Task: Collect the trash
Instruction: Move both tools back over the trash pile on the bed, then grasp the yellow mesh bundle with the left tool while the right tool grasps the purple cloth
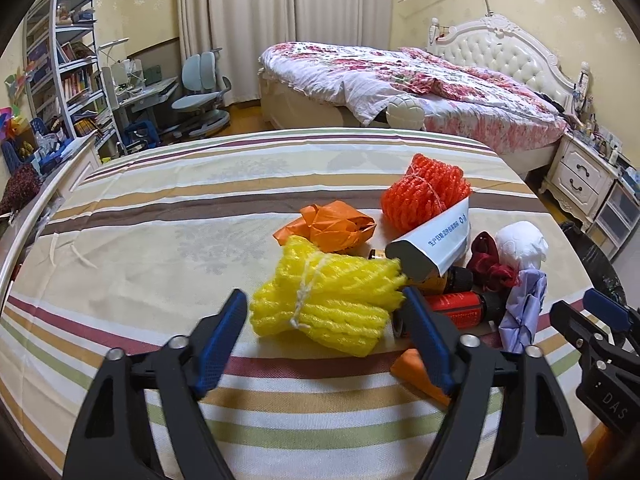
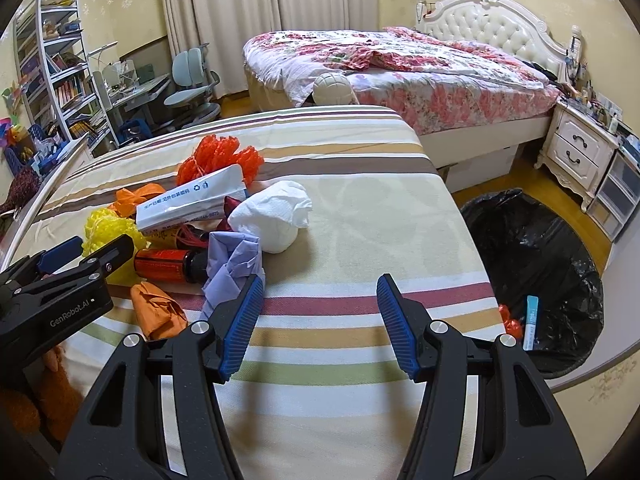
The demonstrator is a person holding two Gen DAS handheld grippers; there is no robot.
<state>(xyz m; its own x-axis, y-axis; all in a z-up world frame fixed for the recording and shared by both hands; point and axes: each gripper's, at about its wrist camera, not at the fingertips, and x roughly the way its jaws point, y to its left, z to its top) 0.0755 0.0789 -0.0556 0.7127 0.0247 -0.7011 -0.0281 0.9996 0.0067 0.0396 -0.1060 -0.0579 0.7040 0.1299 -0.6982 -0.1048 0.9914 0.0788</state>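
A heap of trash lies on the striped bedspread (image 1: 160,240). My left gripper (image 1: 324,294) stands open around a yellow foam net (image 1: 328,304), its pads close beside the net's two ends. Behind the net are crumpled orange paper (image 1: 332,224), an orange foam net (image 1: 424,192), a white-and-blue tube (image 1: 436,240), a red bottle (image 1: 456,304), a white tissue ball (image 2: 272,216) and lilac paper (image 2: 236,264). My right gripper (image 2: 320,280) is open over bare bedspread, with nothing between its fingers; its left finger is next to the lilac paper.
A bin lined with a black bag (image 2: 540,248) stands on the floor right of the bed, with a few items inside. Beyond are a flowered bed (image 2: 400,64), a white nightstand (image 2: 576,148), and a desk with a chair (image 2: 192,80).
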